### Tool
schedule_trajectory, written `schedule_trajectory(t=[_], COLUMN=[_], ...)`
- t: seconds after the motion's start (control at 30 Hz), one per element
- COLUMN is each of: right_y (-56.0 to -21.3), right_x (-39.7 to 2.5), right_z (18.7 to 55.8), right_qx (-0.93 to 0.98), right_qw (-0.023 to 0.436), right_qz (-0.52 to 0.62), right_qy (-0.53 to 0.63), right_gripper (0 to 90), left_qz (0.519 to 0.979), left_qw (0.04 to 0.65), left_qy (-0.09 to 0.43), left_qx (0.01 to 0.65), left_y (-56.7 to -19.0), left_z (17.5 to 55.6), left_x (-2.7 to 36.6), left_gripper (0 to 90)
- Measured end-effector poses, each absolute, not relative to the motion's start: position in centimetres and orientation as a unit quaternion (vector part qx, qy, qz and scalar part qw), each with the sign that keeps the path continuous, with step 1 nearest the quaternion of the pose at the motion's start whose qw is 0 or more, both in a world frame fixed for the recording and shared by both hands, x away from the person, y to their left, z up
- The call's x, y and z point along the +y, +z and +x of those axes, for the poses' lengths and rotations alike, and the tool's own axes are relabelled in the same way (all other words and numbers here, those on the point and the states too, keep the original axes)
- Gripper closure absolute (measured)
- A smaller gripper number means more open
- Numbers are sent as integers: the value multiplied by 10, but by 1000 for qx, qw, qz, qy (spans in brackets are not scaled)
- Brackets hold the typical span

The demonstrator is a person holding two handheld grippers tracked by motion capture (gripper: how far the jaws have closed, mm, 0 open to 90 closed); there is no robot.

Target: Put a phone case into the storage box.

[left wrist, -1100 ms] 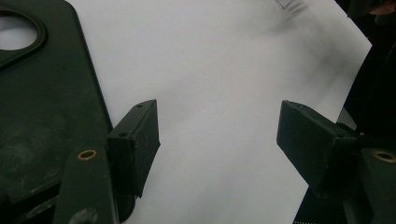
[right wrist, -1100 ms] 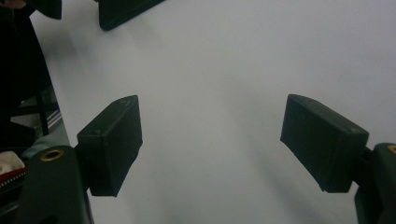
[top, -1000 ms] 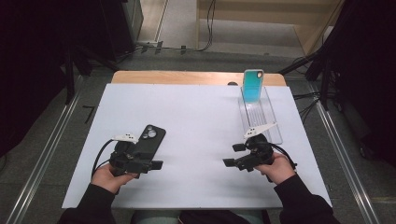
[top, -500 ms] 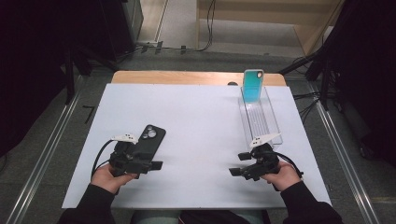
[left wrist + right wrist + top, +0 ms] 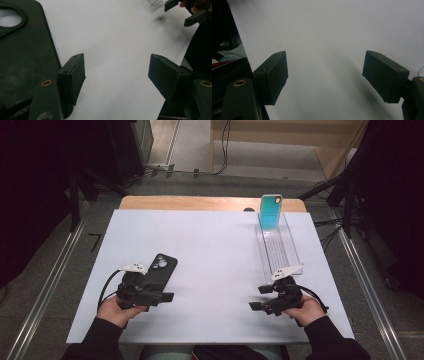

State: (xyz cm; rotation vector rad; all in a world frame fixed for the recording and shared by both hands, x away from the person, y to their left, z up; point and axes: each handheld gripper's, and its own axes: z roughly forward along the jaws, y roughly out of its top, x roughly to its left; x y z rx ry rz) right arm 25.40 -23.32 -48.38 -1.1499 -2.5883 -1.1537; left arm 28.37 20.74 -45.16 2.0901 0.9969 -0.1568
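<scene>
From where I am standing, a black phone case (image 5: 159,272) is lying flat, back up, on the white table sheet (image 5: 215,250), with its round camera cutout at the end farther from the person. The left gripper (image 5: 161,296) is resting just at the near end of that case, its body overlapping the case's near edge in the high view, its jaws pointing away from the case toward the middle of the sheet. In the left gripper view the jaws are standing wide apart with only white sheet between them; the case (image 5: 23,57) is sitting outside the gap, right against the outer side of one jaw, and I cannot tell whether it is actually touching. The right gripper (image 5: 260,297) is lying well apart from the black case, across the sheet, held low in the person's right hand (image 5: 306,311), and its jaws are likewise spread open over bare white sheet in the right gripper view. Beyond that gripper, also far from the black case, a clear plastic rack (image 5: 277,247) is running away from the person, and a teal phone case (image 5: 270,211) is standing upright at its far end.
</scene>
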Motion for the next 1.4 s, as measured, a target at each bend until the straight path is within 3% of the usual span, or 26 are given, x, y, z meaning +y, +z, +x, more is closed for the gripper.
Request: schedule_trajectory(t=[0.3,0.47,0.53,0.83,1.27,1.4], right_y=[-484,-483,-483,-483,-483,-483], right_x=[-234,-233,-232,-231,-232,-231], right_z=[255,255,255,256,255,256], right_qx=[-844,-846,-846,-847,-848,-848], right_qw=[41,41,41,41,39,39], right_qz=[-377,-374,-374,-369,-368,-368], right_qy=[-378,-378,-378,-381,-380,-380], right_gripper=[188,189,188,188,188,189], left_qz=[821,820,819,815,813,801], left_qw=[389,384,391,395,390,399], left_qy=[-15,-3,-5,6,27,35], left_qx=[418,424,420,425,431,445], left_y=[-448,-445,-445,-444,-442,-441], left_z=[290,296,297,308,324,330], left_x=[212,213,214,215,212,211], left_gripper=[267,266,221,170,169,125])
